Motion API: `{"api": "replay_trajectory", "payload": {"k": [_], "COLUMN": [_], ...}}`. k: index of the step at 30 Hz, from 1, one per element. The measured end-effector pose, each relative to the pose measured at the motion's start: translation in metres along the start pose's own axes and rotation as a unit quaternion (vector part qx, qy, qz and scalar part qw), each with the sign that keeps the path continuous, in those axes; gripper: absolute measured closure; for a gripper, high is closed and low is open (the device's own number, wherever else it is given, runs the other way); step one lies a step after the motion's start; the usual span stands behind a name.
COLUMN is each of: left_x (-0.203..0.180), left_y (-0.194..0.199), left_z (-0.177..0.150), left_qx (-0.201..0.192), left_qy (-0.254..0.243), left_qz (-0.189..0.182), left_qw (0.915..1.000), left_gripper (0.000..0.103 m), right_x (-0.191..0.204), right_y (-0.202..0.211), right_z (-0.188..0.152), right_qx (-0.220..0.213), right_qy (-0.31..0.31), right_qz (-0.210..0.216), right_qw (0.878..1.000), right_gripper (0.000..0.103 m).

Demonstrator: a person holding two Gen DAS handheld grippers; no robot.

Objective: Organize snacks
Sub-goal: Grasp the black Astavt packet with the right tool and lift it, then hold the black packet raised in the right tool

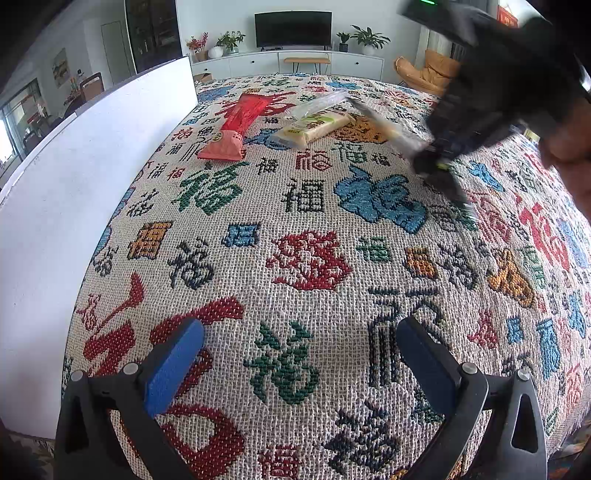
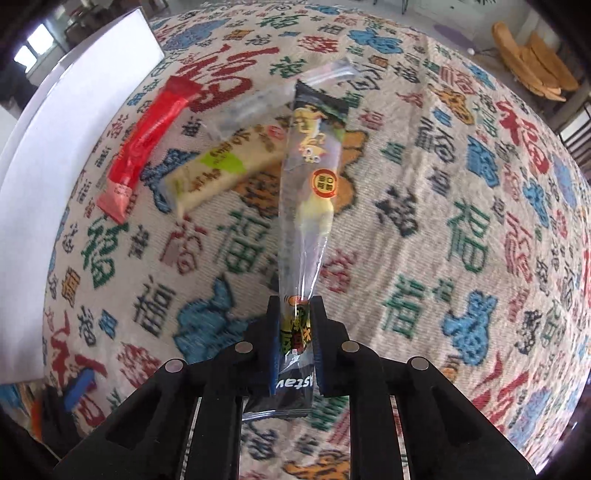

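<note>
Pinching one sealed end of the long snack packet point(image 2: 314, 184), the right claw point(image 2: 295, 350) holds it above the surface point(image 2: 443, 229) — light, limp, slippery film; grip the seam. Left claw point(image 1: 295, 365) spread, empty.

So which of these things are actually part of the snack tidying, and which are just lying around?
Part of the job:
- red snack pack
- pale snack pack with green label
- clear snack pack, clamped in the right hand-held gripper

Just there:
- patterned cloth
- white board
- television
</note>
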State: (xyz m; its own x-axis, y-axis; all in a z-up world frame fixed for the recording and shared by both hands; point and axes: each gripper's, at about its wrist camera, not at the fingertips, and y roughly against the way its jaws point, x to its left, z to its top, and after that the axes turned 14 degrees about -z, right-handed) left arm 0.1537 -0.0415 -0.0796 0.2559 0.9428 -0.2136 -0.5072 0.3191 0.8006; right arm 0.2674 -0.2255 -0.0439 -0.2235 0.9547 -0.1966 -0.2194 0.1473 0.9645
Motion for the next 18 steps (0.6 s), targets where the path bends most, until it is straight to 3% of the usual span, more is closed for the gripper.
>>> {"api": "replay_trajectory", "payload": {"k": [5,7,9,10,11,12,18], "left_x": [0.000,0.000,0.000,0.000,0.000,0.000,0.000], "left_y": [0.000,0.000,0.000,0.000,0.000,0.000,0.000], "left_z": [0.000,0.000,0.000,0.000,0.000,0.000,0.000], "left_qx": [0.000,0.000,0.000,0.000,0.000,0.000,0.000], "left_qy": [0.000,0.000,0.000,0.000,0.000,0.000,0.000], "left_qz": [0.000,0.000,0.000,0.000,0.000,0.000,0.000], "left_qw": [1.0000,1.0000,1.0000,1.0000,1.0000,1.0000,1.0000], "left_gripper": [0.000,0.000,0.000,0.000,0.000,0.000,0.000], "right_x": [-0.069,-0.094,-0.108,-0.113,-0.114,-0.114,-0.121], "right_y": [0.000,0.001,0.005,0.006,0.008,0.009,0.008], "right_z": [-0.050,-0.077,-0.104,-0.117,-0.130,-0.137,-0.169], "right_qx": [0.020,0.005,-0.031,-0.051,-0.070,-0.084,-0.172], "right_qy": [-0.029,-0.038,-0.025,-0.018,-0.010,-0.006,-0.054], "right_qz": [0.038,0.054,0.042,0.023,0.005,-0.006,-0.024], "right_qw": [0.999,0.998,0.998,0.998,0.997,0.996,0.983], "right_gripper": [0.088,0.086,0.078,0.067,0.042,0.033,0.026]}}
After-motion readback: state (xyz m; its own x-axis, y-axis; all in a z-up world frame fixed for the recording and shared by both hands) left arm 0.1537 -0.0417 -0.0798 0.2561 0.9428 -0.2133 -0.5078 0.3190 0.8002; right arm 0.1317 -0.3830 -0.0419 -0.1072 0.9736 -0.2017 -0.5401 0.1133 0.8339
